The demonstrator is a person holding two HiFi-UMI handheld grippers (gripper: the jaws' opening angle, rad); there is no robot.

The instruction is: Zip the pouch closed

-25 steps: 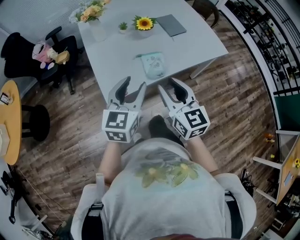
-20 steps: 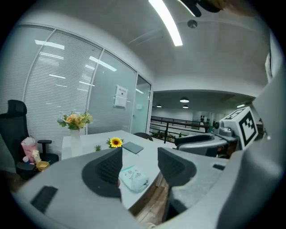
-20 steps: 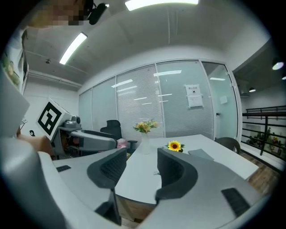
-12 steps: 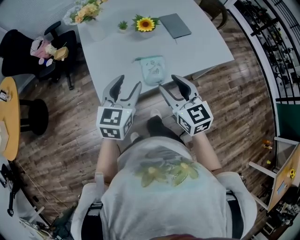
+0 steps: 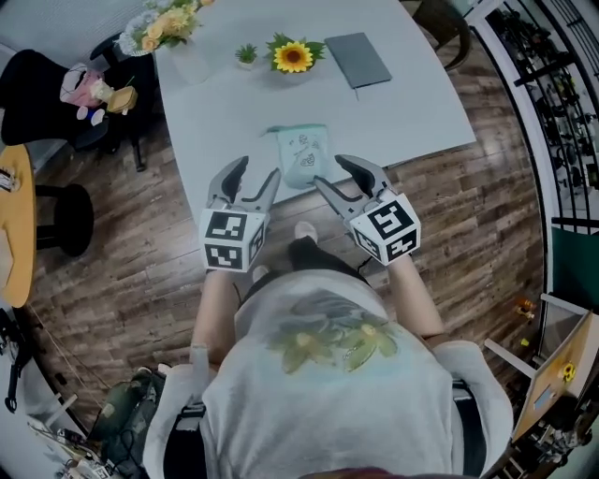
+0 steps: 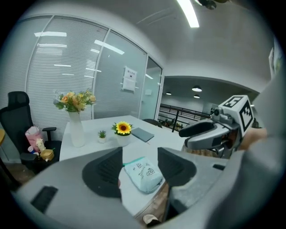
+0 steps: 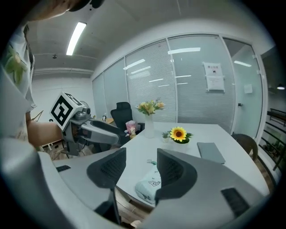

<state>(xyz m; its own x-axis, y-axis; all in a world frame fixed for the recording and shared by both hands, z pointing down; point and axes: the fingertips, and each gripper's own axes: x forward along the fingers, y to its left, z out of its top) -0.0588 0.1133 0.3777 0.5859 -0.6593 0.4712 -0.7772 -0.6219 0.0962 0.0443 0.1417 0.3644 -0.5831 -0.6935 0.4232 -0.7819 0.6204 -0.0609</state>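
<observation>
A pale green pouch [image 5: 303,155] with dark print lies near the front edge of the white table [image 5: 225,103]. It also shows between the jaws in the left gripper view as the pouch [image 6: 143,175] and in the right gripper view as the pouch [image 7: 149,185]. My left gripper [image 5: 254,177] hangs open just short of the table edge, left of the pouch. Open too, my right gripper [image 5: 335,172] sits at the pouch's right front corner. Neither touches the pouch; both jaws hold nothing.
At the table's far side stand a sunflower pot [image 5: 293,57], a small green plant [image 5: 246,55], a vase of flowers [image 5: 165,23] and a grey notebook [image 5: 358,59]. A black chair with a stuffed toy [image 5: 92,94] is at left, near a yellow round table [image 5: 13,234]. Wood floor surrounds.
Both grippers have moved forward and lower toward the table's front edge, and the pouch now lies right ahead of them. Their jaws stand a little wider.
</observation>
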